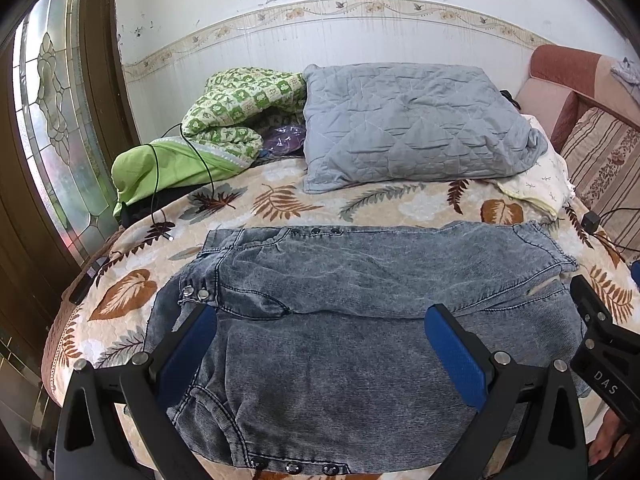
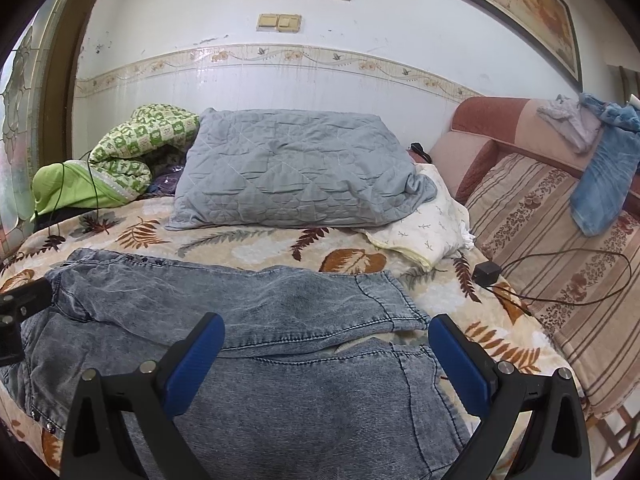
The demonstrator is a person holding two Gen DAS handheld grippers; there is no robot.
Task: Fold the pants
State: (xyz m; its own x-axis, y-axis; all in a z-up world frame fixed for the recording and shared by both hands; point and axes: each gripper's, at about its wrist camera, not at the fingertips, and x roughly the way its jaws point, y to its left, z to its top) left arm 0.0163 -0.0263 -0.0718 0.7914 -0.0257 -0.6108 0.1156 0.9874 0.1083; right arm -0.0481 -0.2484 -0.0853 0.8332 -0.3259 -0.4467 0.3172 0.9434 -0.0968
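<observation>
Pants (image 1: pixel 340 320) flat under both | left gripper (image 1: pixel 320 344) wide, empty | right gripper (image 2: pixel 326 356) wide, empty

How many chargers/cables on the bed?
2. A thin black cable trails over the green bedding at the bed's far left. A black charger brick with its looped cord sits at the right edge by the striped cushion. More may be hidden under bedding.
</observation>
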